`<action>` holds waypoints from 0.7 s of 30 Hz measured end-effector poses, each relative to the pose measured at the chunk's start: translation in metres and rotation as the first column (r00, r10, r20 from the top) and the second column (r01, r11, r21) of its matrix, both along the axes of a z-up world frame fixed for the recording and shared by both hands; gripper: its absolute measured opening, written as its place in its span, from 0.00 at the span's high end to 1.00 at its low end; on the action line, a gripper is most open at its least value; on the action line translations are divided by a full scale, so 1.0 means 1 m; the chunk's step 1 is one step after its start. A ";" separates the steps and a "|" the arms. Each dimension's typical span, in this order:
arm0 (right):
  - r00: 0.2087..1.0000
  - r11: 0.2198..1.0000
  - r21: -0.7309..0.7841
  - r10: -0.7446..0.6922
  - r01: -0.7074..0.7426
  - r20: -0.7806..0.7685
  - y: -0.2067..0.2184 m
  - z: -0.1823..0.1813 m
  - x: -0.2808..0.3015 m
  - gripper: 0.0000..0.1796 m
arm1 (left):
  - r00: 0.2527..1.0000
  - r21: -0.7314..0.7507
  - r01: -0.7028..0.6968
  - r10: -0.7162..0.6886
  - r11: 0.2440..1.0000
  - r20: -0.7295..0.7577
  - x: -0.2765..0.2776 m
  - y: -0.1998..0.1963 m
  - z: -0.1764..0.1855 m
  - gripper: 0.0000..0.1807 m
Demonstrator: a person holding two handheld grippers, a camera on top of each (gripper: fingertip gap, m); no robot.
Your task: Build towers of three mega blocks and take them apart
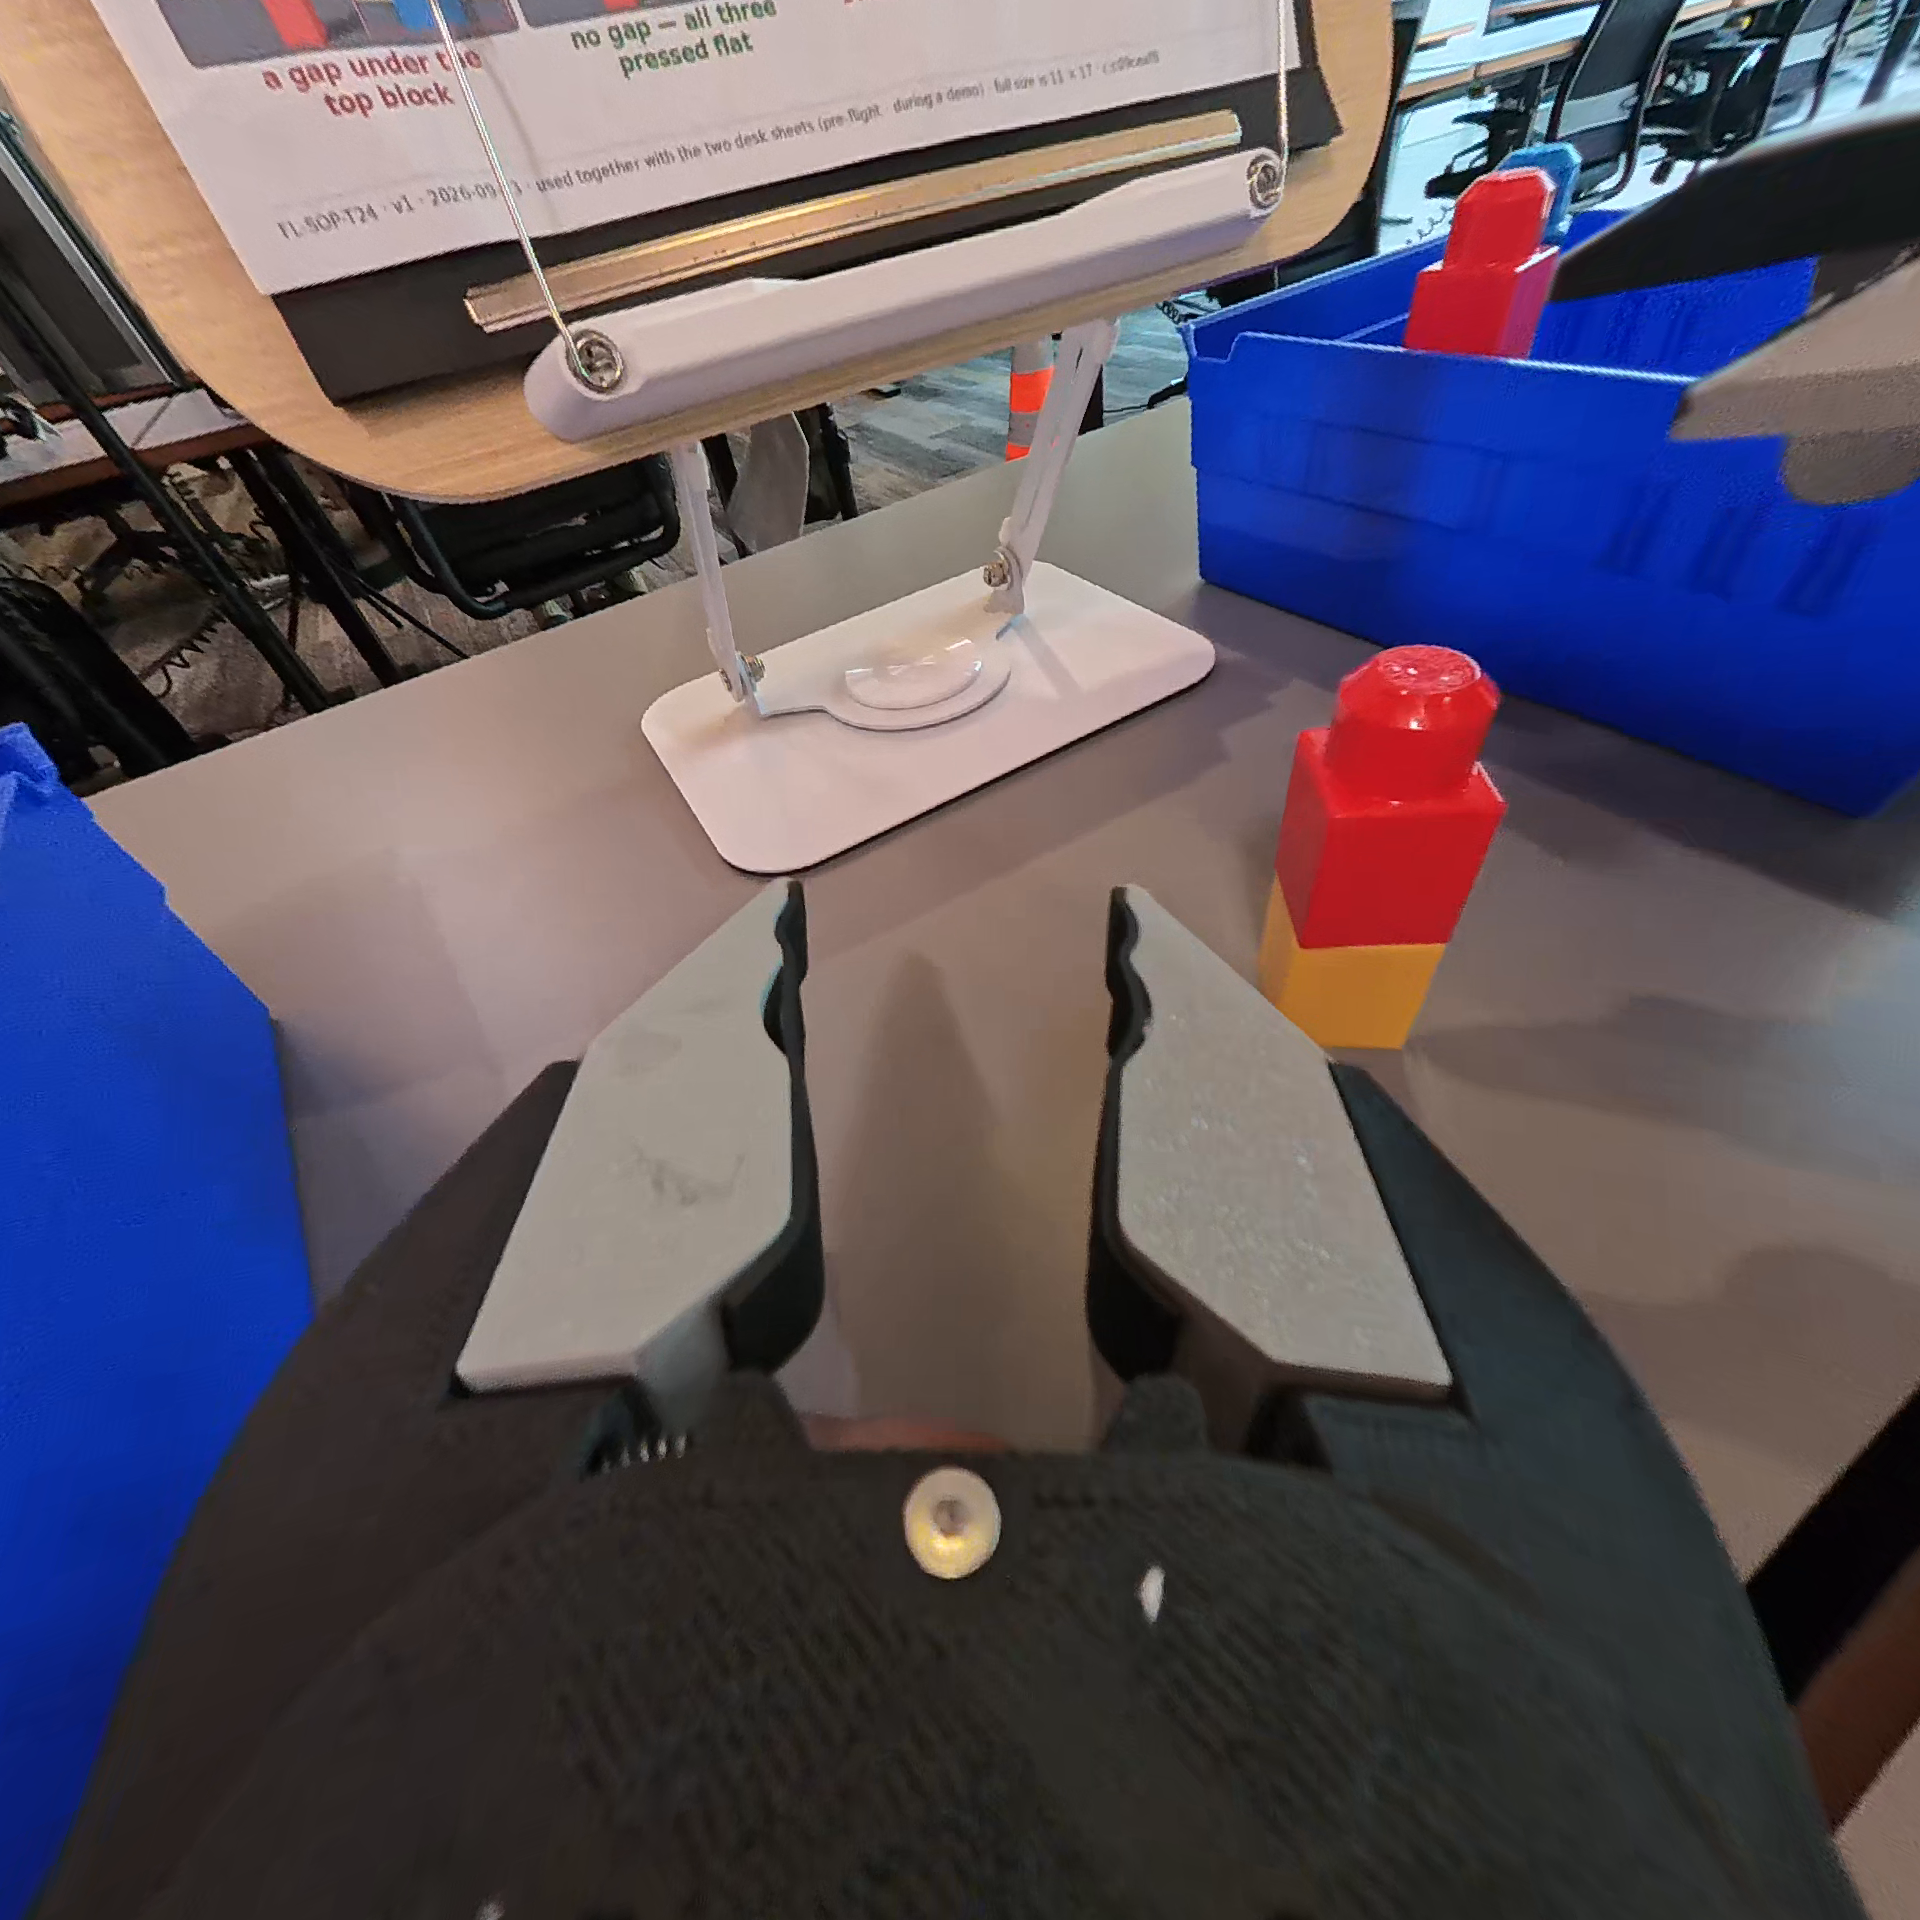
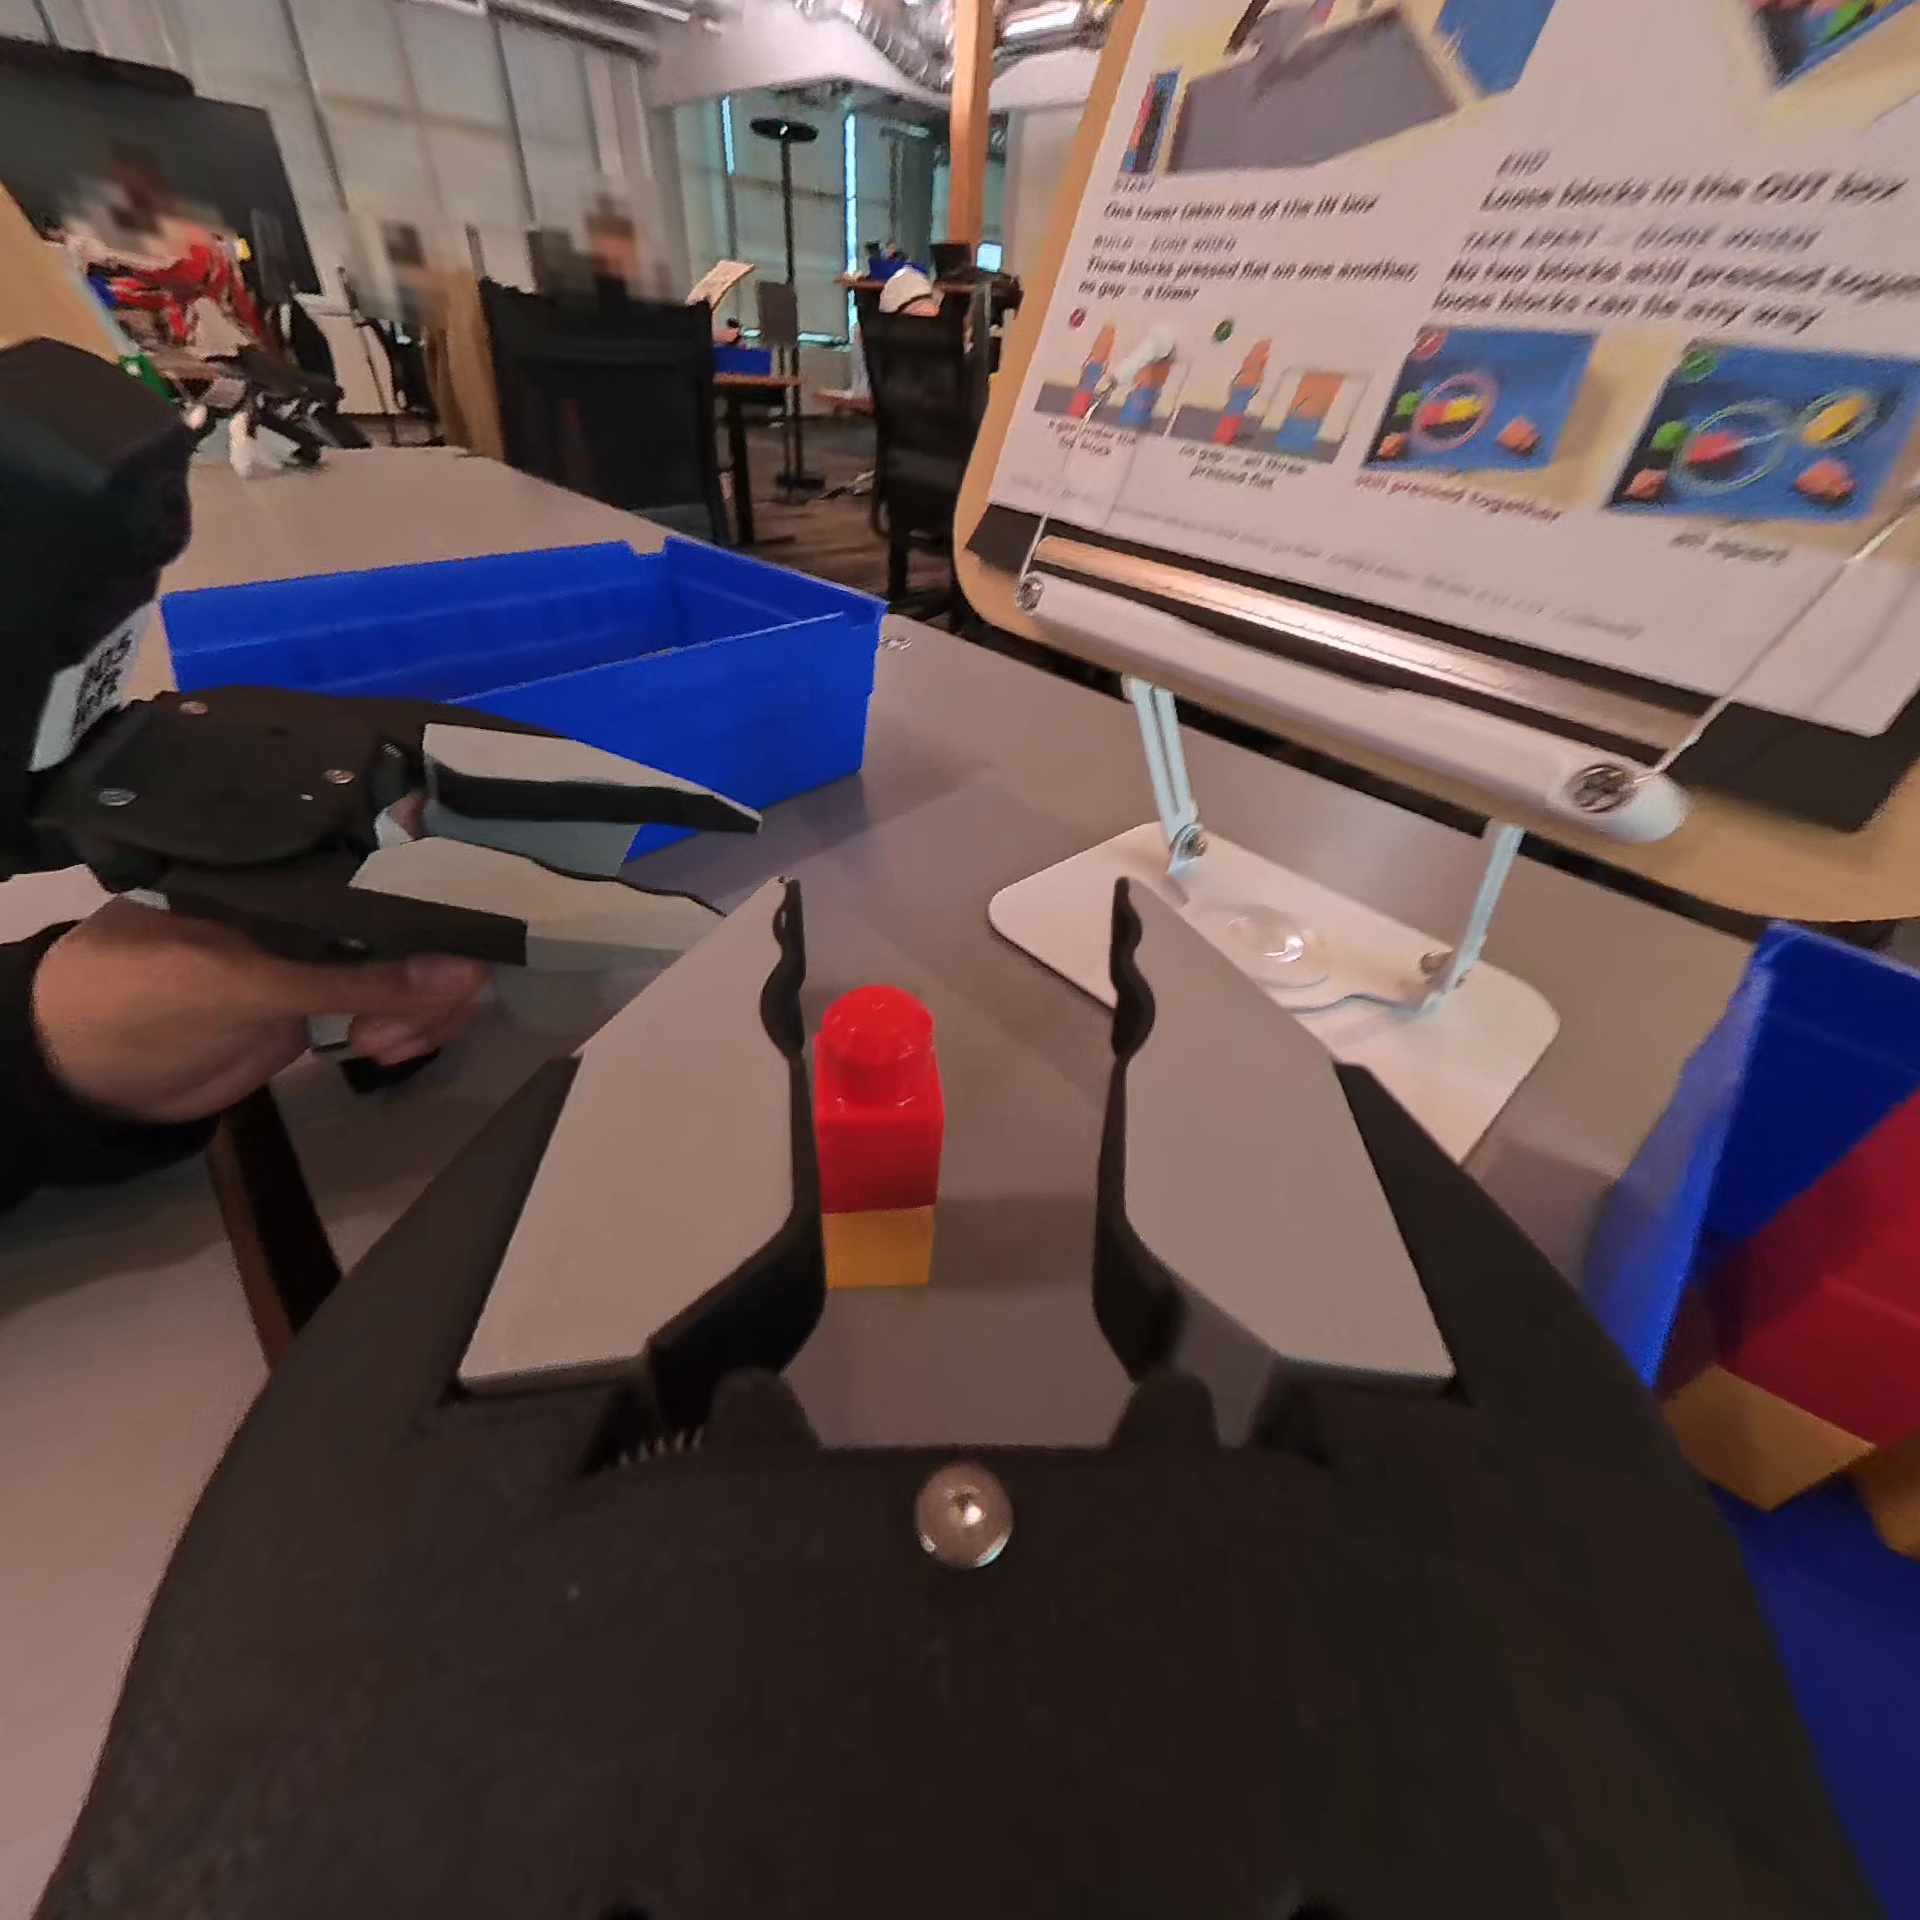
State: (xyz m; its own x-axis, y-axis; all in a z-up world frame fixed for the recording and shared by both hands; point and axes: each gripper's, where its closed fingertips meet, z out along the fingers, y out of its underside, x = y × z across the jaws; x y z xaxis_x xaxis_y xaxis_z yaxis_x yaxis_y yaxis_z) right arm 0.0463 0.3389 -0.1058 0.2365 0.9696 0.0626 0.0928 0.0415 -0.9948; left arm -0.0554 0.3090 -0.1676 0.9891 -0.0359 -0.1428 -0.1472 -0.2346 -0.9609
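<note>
Left wrist view: the left claw (image 1: 954,935) hangs apart and empty over the grey worktop (image 1: 520,883), and the two-block stack (image 1: 1377,852), red on yellow, stands upright at right of centre.

Right wrist view: the right claw (image 2: 951,935), jaws spread, has that stack dead ahead between its fingers, clearly the nearer hand. A blue bin (image 2: 520,644) waits at upper left.

A printed instruction sheet (image 1: 727,114) with pictures and lines of writing sits on the stand; a coded sticker (image 2: 94,681) marks the left gripper.
</note>
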 end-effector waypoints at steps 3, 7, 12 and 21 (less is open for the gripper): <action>0.999 0.999 0.020 -0.042 0.043 -0.027 0.005 0.006 0.005 0.69 | 1.000 0.006 0.000 0.000 1.000 0.000 0.000 0.000 0.001 0.69; 0.999 0.999 -0.020 -0.050 0.050 -0.014 0.009 0.000 0.004 0.70 | 1.000 0.008 0.004 -0.004 1.000 -0.008 0.002 -0.001 0.003 0.70; 0.999 0.999 -0.032 -0.042 0.042 -0.024 0.008 0.002 0.004 0.72 | 1.000 0.011 0.027 -0.027 1.000 -0.003 0.011 -0.007 0.006 0.70; 1.000 1.000 0.013 -0.013 0.013 0.005 -0.002 0.000 0.001 0.82 | 0.997 0.008 0.002 -0.003 1.000 0.075 0.015 -0.033 0.007 0.69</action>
State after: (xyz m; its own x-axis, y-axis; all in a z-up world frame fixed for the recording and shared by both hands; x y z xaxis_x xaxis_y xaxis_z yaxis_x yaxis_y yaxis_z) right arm 0.0469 0.3366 -0.1056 0.2484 0.9657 0.0759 0.0985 0.0527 -0.9937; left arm -0.0407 0.2758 -0.1610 0.9970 -0.0373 -0.0683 -0.0750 -0.2268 -0.9710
